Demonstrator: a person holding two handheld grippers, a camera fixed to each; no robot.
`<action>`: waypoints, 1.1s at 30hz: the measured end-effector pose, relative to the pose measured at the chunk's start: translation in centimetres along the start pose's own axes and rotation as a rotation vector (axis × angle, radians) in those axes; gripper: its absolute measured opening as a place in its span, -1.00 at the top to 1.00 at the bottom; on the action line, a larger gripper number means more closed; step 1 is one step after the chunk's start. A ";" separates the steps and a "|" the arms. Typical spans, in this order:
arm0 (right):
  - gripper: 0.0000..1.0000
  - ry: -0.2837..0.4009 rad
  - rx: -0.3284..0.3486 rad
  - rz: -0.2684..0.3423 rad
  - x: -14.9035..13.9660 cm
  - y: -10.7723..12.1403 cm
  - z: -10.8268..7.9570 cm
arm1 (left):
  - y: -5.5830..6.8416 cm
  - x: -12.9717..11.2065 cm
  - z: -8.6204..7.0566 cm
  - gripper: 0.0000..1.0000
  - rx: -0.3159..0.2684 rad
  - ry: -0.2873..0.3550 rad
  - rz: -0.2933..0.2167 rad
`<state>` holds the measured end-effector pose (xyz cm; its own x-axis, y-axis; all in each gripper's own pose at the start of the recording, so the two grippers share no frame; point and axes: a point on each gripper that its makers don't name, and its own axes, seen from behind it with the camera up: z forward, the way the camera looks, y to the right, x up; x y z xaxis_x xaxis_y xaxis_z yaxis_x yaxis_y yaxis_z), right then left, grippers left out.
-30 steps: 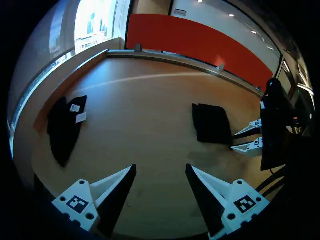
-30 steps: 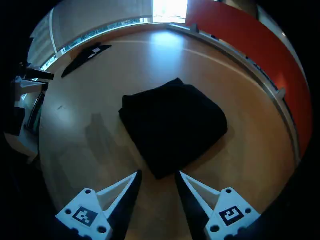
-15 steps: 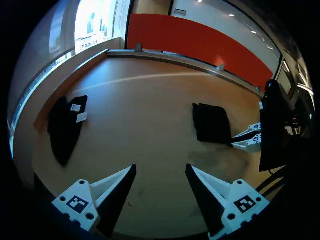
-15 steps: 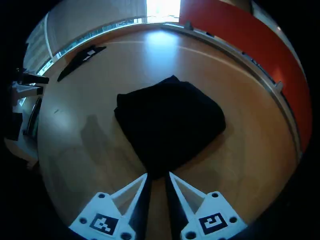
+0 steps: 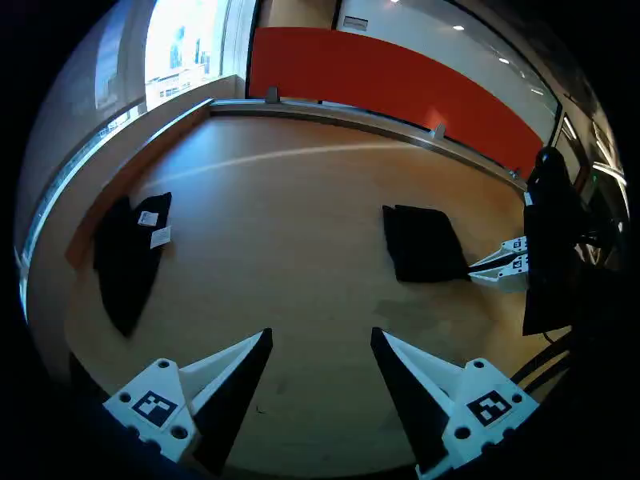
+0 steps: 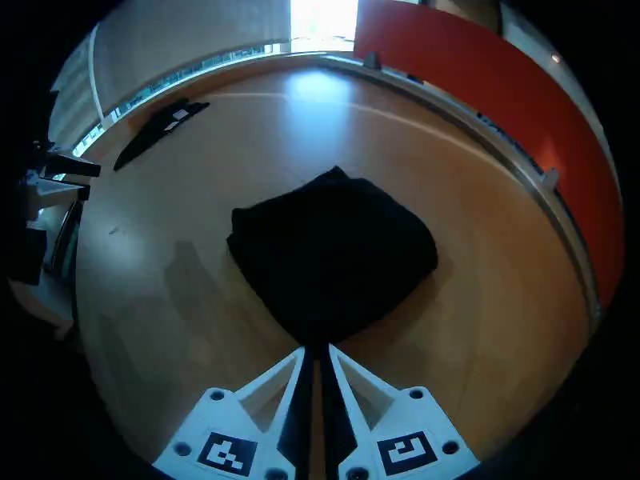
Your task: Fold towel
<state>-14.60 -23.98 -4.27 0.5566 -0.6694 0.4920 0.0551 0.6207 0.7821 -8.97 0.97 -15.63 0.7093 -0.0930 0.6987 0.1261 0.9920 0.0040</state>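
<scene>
**Folded towel pinched at one corner, other claw idle**

By the worktop's [image 5: 280,200] left edge lies a crumpled black cloth [image 5: 126,256] with white tags. The left claw [image 5: 321,331] hovers over the near edge with its fingers spread wide, holding nothing and well apart from the towel [image 5: 422,244]. The towel is black, folded into a compact rectangle, and lies flat toward the right edge. The right claw [image 6: 318,349] reaches in low from there, its fingers drawn almost together on the towel's near corner.

Black towel [image 6: 336,252], folded into a thick squarish pad
It lies flat on the wooden tabletop [image 6: 496,280], one corner pointing to 6 o'clock in the right gripper view
</scene>
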 end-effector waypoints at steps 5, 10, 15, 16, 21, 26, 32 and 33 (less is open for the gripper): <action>0.89 0.043 -0.019 -0.006 2.3 0.9 -1.6 | 0.2 0.5 0.0 -0.82 -0.008 0.005 0.007; 0.89 0.084 -0.040 -0.026 5.1 1.9 -3.4 | 0.6 1.6 0.0 -0.82 -0.015 0.018 0.021; 0.89 0.123 -0.059 -0.053 7.9 2.8 -5.6 | 1.0 2.8 -0.1 -0.82 -0.026 0.036 0.031; 0.89 0.131 -0.062 -0.057 8.5 2.9 -6.0 | 1.0 3.0 -0.1 -0.82 -0.028 0.039 0.032; 0.89 0.173 -0.078 -0.073 10.9 3.5 -8.2 | 1.3 3.8 -0.3 -0.82 -0.036 0.051 0.041; 0.89 0.207 -0.099 -0.071 12.2 4.3 -10.1 | 1.7 4.2 -0.4 -0.82 -0.046 0.058 0.051; 0.90 0.228 -0.127 -0.050 12.3 5.8 -11.8 | 2.3 4.7 -0.5 -0.82 -0.056 0.063 0.064; 0.90 0.229 -0.132 -0.044 12.2 6.1 -12.2 | 2.3 4.8 -0.5 -0.82 -0.058 0.064 0.066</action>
<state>2.61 -23.41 1.86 0.7238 -0.5964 0.3470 0.1830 0.6508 0.7369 -4.97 2.81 -12.65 0.7602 -0.0348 0.6487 0.1162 0.9897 -0.0831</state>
